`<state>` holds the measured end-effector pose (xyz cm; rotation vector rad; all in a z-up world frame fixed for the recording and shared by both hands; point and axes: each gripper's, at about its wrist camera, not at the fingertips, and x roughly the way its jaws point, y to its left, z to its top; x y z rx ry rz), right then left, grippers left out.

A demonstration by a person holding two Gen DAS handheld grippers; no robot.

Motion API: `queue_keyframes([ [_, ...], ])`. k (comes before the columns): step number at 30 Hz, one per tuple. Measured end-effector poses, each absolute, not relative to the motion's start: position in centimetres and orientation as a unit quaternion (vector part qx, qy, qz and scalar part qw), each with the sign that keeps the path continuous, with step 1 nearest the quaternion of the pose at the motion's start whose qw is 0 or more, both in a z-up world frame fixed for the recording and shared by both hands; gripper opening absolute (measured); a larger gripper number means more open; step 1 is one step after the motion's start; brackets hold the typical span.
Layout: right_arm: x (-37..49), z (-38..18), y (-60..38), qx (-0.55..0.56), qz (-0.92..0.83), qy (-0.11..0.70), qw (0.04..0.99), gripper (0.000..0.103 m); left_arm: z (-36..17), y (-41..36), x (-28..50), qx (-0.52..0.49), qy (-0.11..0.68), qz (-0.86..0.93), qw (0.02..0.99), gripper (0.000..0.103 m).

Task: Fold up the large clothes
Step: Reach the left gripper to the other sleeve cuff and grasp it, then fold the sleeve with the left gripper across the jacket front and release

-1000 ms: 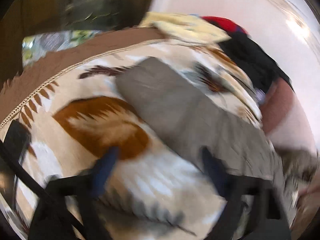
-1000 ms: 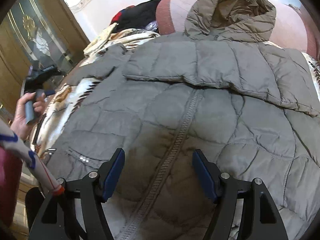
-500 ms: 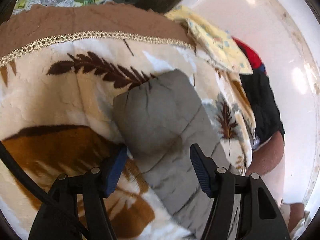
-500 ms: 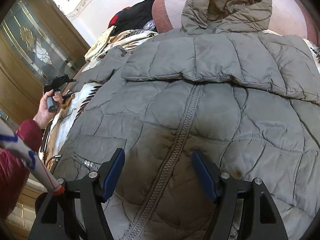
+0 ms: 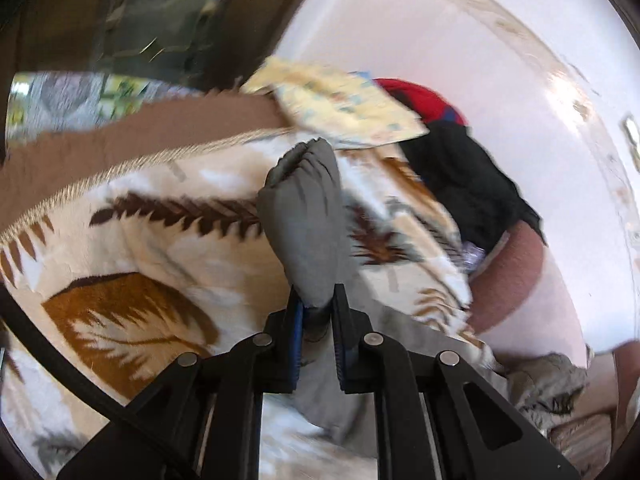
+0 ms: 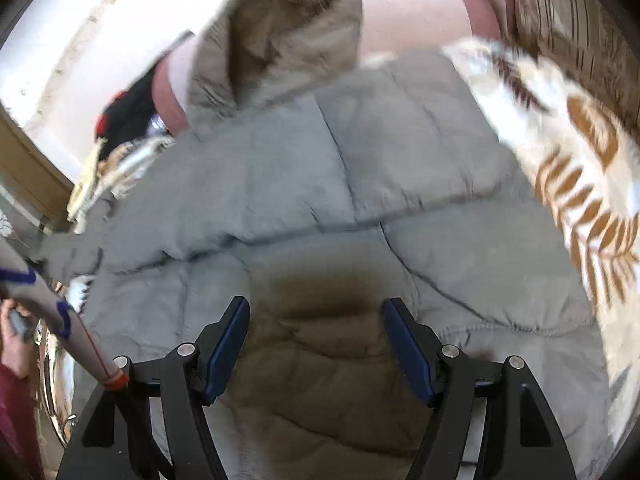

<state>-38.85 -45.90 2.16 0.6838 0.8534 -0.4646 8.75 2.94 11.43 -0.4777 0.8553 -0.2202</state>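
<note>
Left gripper clamped on grey quilted jacket sleeve, cuff end raised above leaf-patterned blanket. Behind: yellow printed cloth, red and black clothes against white wall. Edges motion-blurred.

Both claws are matte black frames with silver screw heads and blue pads: the left claw trails a black cable, the right claw too (sleeve is dark red).
</note>
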Motion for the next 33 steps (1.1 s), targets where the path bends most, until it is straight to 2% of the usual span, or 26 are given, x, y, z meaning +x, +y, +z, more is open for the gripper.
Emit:
queue_keyframes([
  [2,-38.0,1.6,-45.0,0.288,-0.223,0.433,0.825,0.077,14.0,1.3,7.3,-0.217,0.4,-0.125,0.881,0.012],
  [4,-37.9,2.1,-44.3,0.274,-0.214,0.43,0.833,0.079,16.4,-0.6,5.5,-0.204,0.392,-0.143,0.886,0.012],
  [13,-42.9,4.9,-48.2,0.361,-0.244,0.335,0.835,0.079,25.3,-12.7,-4.9,-0.119,0.358,-0.258,0.89,0.012],
  [18,-45.2,6.1,-49.6,0.389,-0.279,0.297,0.826,0.079,26.8,-20.7,-11.6,-0.079,0.357,-0.333,0.869,0.012],
  [25,-46.7,8.0,-51.0,0.39,-0.323,0.256,0.823,0.079,23.2,-31.2,-18.8,-0.05,0.396,-0.413,0.819,0.013],
  [33,-48.3,7.9,-52.5,0.41,-0.358,0.23,0.807,0.079,11.4,-38.9,-23.5,0.008,0.481,-0.419,0.77,0.013],
])
